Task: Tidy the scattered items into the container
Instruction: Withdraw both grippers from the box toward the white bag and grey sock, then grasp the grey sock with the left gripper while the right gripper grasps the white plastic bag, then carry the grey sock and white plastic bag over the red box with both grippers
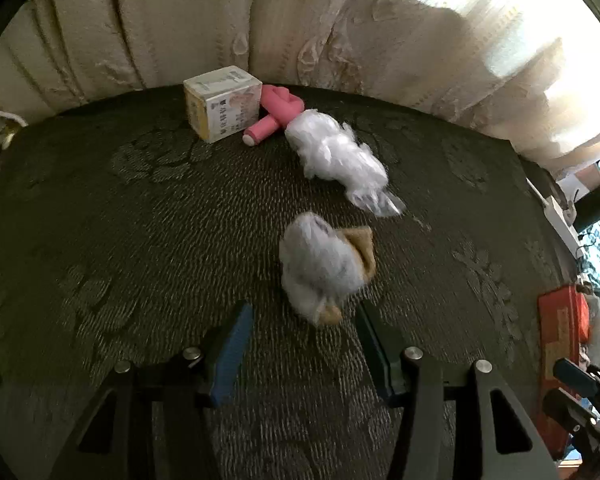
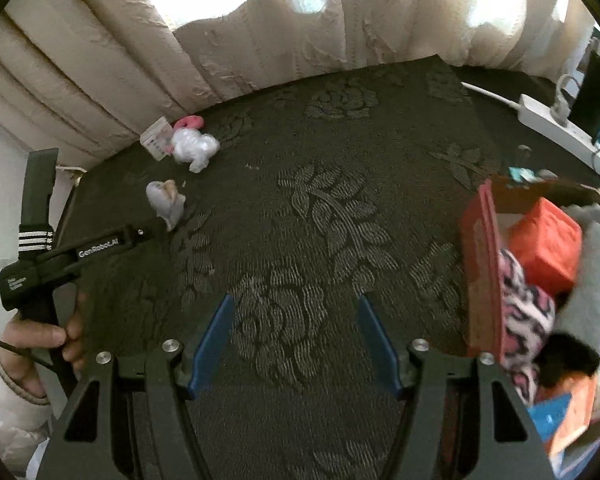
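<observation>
Risk: left tool [image 1: 304,312] is spread wide with nothing between its blue pads, and the fluffy bundle [image 1: 324,264] lies just beyond them, slightly toward the right pad. A close from here could, I judge, catch only loose fluff, so the bundle would slip out or drag on the cloth.
Second risk: the tan piece tucked in the bundle might separate on lifting, being only partly wrapped.
Carry risk: the container [image 2: 480,264] stands well away from the fluffy bundle, across the tabletop [image 2: 320,200], and already looks full; a soft item dropped on the heap may roll off.
Right tool: right tool [image 2: 295,340] is released too, empty, over bare cloth beside the container's red wall.
Fluffy bundle: grey-white, downy, rounded, clearly compressible; blurred, so finer detail is uncertain.
Tabletop: dark woven cloth with raised flower patterns, a ribbed texture likely to snag fibres.
Plastic wad [image 1: 340,156]: beyond the fluffy bundle, white, crinkled, glossy film, irregular, with a thin tail pointing back toward the bundle.
Pink roll [image 1: 275,114]: farther still, touching the wad's far end, smooth foam-like tubes, bent.
Small box [image 1: 219,102]: farthest from the bundle, against the roll, stiff printed card, cube-like, sharp-edged.
Curtain [image 1: 179,20]: behind the box, pale, pleated, embossed fabric.
</observation>
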Available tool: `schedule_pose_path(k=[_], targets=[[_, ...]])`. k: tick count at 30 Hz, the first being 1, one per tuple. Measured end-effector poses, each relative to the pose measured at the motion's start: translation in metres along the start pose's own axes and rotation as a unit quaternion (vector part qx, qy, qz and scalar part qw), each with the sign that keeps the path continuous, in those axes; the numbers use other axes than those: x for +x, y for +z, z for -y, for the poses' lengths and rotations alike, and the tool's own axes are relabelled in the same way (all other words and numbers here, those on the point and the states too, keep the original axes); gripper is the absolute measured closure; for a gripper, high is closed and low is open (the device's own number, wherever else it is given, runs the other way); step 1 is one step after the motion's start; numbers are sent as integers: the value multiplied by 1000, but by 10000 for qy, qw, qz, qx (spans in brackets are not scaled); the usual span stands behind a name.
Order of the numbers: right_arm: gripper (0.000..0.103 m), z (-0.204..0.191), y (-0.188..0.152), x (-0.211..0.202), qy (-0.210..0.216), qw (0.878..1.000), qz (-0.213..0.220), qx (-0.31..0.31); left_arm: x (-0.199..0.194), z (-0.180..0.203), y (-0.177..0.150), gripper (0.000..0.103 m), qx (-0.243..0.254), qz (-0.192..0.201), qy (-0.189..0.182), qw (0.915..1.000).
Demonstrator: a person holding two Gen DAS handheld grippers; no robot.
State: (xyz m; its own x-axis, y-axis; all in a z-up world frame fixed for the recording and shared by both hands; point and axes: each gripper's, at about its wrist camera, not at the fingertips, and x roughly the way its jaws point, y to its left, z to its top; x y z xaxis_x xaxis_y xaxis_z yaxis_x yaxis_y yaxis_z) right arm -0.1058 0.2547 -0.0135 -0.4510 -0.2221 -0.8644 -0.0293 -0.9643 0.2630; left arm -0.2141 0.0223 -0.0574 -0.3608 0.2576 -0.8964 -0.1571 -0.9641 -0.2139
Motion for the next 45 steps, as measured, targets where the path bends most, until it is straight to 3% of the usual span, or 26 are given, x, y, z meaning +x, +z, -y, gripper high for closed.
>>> schedule_pose_path(k=[11,13,14,20,27,34,39,45], targets=[[35,-40,61,45,164,9991,76,-389,23,4,22,48,354,108,-127,9992],[35,-49,71,51,199,9985,128,-497,23,-2,24,52,228,117,-204,9995],[35,-53,77,54,216,9981,152,-563,23,-5,25,64,162,122,-242,9995],[35,-78,103,77,281,9947,222,-964,14,-22,29,64,-132,213,-353,9991],[35,-113,133,109,518,9871,257,-1492,2,-40,32,64,-274,337,-231,9988],[35,-127,146,148,498,9839,-99,-1714,2,-55,28,64,-495,290,-150,9982],[53,-128,146,160,407,9839,-244,-1725,1,-55,26,64,-530,246,-129,9982],[59,-122,136,133,401,9858,-137,-1627,-13,-40,27,64,-380,342,-159,9986]])
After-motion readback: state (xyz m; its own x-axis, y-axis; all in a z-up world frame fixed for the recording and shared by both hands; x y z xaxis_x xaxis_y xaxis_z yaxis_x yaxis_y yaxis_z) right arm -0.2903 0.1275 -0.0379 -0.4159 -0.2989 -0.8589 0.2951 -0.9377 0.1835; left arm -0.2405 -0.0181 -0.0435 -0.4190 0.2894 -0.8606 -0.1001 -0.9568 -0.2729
